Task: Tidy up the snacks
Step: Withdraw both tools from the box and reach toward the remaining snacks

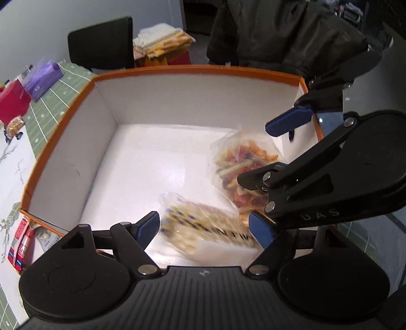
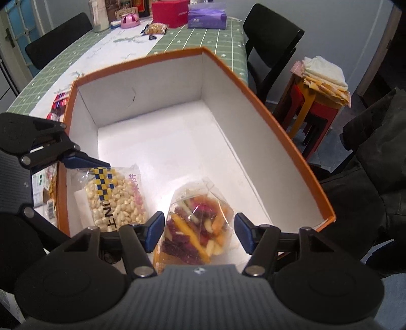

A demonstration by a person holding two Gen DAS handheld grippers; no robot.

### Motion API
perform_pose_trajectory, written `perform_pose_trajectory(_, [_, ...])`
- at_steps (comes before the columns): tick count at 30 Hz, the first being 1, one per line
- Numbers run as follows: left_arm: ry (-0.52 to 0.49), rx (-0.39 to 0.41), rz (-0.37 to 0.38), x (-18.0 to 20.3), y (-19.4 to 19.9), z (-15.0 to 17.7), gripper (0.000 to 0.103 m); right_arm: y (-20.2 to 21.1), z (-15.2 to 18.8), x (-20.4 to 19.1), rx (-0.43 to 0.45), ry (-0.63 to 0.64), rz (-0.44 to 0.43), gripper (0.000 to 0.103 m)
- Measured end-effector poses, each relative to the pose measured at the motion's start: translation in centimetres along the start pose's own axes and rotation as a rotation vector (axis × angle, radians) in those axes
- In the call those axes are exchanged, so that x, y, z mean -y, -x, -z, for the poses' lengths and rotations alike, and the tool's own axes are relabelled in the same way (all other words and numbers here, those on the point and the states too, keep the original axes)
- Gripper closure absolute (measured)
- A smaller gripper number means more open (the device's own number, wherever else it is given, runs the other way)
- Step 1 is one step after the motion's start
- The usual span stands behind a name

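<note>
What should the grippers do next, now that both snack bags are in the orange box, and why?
Probably lift both out. The left gripper stands open around the puffed snack bag, and the right gripper open around the mixed chips bag; both bags lie on the floor of the orange box, so more snacks can be fetched.

A home dining room: a table under a green checked tablecloth (image 2: 223,48) at the top of the frame, black chairs (image 2: 274,48) around it, a tissue pack (image 2: 206,17), folded cloths on a stool (image 2: 324,73) at right
</note>
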State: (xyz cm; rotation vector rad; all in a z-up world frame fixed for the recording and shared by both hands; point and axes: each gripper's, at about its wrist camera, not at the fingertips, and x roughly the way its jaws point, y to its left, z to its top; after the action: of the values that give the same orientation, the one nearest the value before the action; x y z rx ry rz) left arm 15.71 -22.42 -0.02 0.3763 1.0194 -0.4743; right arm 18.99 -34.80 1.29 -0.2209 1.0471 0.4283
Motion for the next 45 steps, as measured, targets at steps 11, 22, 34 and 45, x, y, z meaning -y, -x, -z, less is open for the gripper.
perform_pose_trajectory(11, [0.164, 0.189, 0.02, -3.7, 6.8, 0.6, 0.01, 2.9, -0.3, 0.2, 0.116, -0.044, 0.031, 0.042])
perform_pose_trajectory(22, [0.278, 0.243, -0.091, -8.4, 11.9, 8.2, 0.009, 5.8, 0.1, -3.6, 0.257, 0.028, 0.017, 0.041])
perform_pose_trajectory(34, [0.421, 0.221, -0.141, -12.8, 10.5, 17.0, 0.009, 5.9, 1.4, -10.7, 0.302, 0.134, -0.072, 0.037])
perform_pose_trajectory(45, [0.432, 0.121, -0.163, -13.4, 7.8, 21.2, 0.009, 2.8, 3.1, -17.1, 0.209, 0.302, -0.142, 0.031])
